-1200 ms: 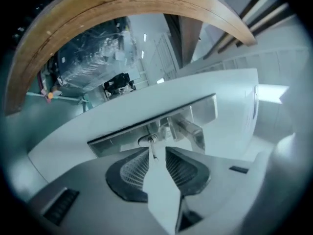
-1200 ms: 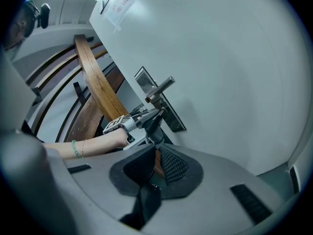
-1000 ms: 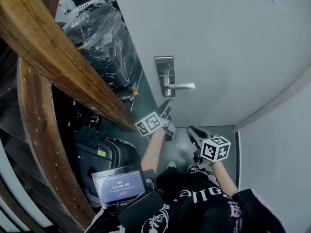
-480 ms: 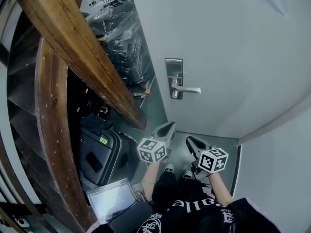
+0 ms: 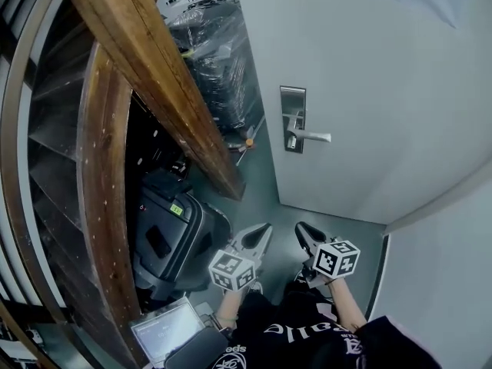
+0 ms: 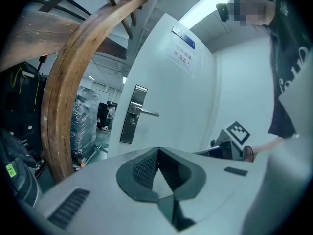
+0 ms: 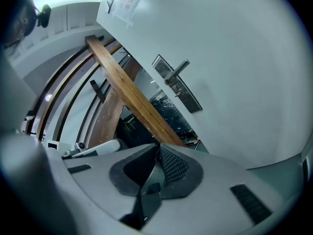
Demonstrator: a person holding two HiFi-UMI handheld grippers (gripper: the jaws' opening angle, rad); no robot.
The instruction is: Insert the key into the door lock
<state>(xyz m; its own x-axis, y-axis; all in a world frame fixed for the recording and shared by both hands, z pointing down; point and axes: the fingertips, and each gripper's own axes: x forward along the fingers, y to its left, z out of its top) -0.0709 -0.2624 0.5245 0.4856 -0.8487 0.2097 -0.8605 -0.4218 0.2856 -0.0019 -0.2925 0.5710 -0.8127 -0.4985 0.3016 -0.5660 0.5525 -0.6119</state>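
The left claw (image 5: 264, 231) is pinched shut on nothing, and the right claw (image 5: 301, 229) beside it likewise, with no key showing in either. The door lock (image 5: 293, 119) sits well ahead. Nothing looks done: approach and insertion remain.

a big brown wooden beam (image 5: 154, 75) slants across the left side. under it a black suitcase (image 5: 165, 241) stands on the grey floor (image 5: 265, 183). an open laptop (image 5: 165, 330) sits near the suitcase. further back, a dark pile (image 5: 219, 60) is wrapped in shiny plastic.
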